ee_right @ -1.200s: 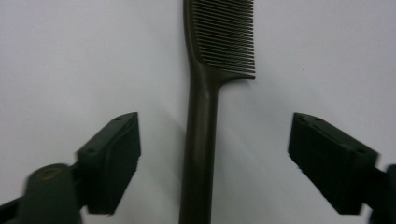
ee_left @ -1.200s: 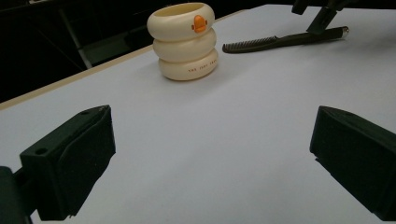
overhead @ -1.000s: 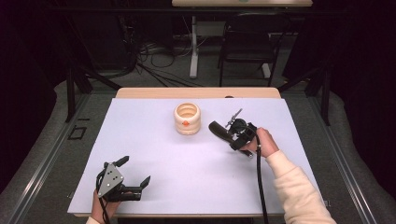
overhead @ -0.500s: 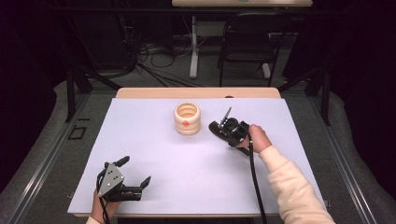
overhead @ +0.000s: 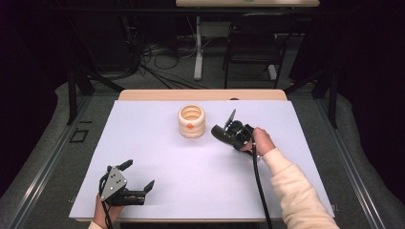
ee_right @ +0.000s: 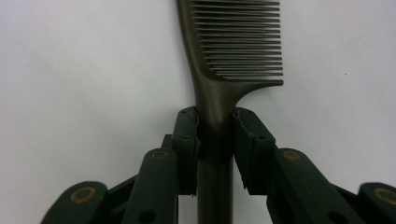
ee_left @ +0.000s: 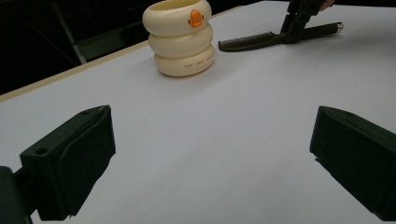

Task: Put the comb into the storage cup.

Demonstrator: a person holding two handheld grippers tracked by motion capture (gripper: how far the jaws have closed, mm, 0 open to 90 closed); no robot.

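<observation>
At the near left corner of the white table [overhead: 157,143], the left gripper [overhead: 138,179] rests low in the person's left hand [overhead: 106,215]; its jaws stand wide apart with only bare tabletop between them, as the left gripper view confirms. Farther back, near the middle, a cream ringed cup [overhead: 191,121] with an orange duck badge stands upright. Just to its right, the right gripper [overhead: 225,130] points down at a dark comb [ee_right: 233,56] lying flat on the table. In the right gripper view its jaws have just been closing and now clasp the comb's handle from both sides, right below the teeth. The comb's tip lies near the cup without touching it.
</observation>
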